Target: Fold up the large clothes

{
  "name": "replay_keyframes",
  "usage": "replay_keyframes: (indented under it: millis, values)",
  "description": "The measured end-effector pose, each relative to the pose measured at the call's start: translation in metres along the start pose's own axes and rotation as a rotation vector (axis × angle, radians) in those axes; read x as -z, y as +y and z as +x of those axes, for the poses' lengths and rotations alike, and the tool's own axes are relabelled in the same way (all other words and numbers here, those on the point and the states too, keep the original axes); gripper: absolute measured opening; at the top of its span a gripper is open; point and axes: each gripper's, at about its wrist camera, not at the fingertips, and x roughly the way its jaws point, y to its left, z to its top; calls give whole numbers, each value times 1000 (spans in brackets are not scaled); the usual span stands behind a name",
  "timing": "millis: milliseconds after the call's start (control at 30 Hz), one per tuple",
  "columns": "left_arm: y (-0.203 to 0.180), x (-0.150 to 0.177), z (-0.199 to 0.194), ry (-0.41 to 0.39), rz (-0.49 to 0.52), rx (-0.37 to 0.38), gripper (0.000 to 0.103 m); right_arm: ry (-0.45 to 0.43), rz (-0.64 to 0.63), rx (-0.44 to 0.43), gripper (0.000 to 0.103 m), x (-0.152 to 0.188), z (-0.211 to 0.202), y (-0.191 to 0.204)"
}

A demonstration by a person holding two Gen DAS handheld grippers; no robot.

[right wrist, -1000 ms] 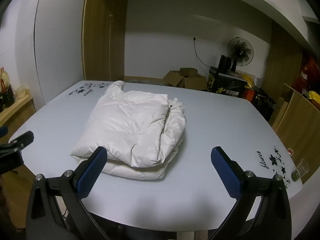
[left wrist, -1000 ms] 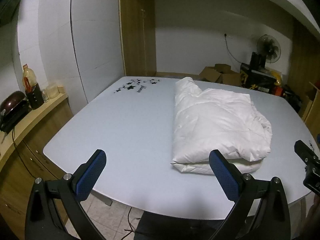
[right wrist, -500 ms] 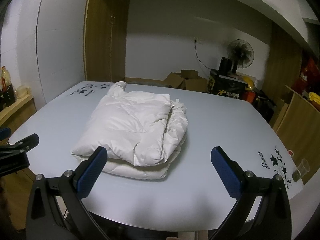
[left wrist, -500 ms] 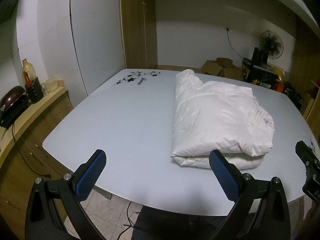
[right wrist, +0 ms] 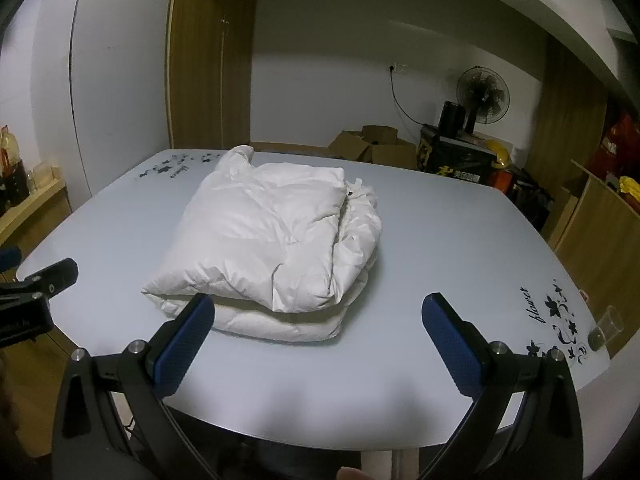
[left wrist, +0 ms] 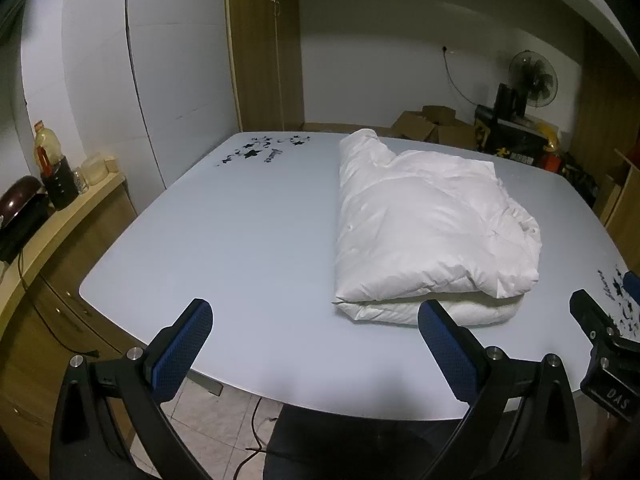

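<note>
The bench point(left wrist: 248, 248) is a wide, pale blue-grey slab with black flower prints at its corners, and it fills most of both views. On it lies the jacket point(right wrist: 272, 240), a white puffy garment already doubled into a thick, roughly square bundle with two layers showing at its near edge. It sits nearer the far right part of the bench in the left view, and left of centre in the right view, well inside every edge.

The left claw point(left wrist: 316, 344) hangs above the near edge of the bench, jaws spread wide and holding nothing; its right finger overlaps the bundle's near edge in the picture, but whether it touches I cannot tell. The right claw point(right wrist: 318, 332) is likewise spread wide and empty, its left finger just in front of the bundle's near corner.

By the look of it the folding is done or nearly so: no sleeve or hem trails loose, though a lumpy bit of collar or hood pokes out at the far end. The step in hand seems to be a check of the result. If another move is wanted, it would be to press the puffy top flat or tuck in that far lump, which calls for closing on thick, springy cloth without dragging the layers apart.

A small clear cup point(right wrist: 606, 326) stands at the bench's right corner, well apart from the jacket.
</note>
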Motion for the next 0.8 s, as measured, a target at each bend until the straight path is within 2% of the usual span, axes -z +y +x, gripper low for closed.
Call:
replay_keyframes:
  millis: [200,800]
  values:
    - [-1,0,0,1,6,2,103,12,-2,-32,103,0,-2,7]
    - [0,-1,1,0,-1,13,103,12,4,-47,103,1,0,9]
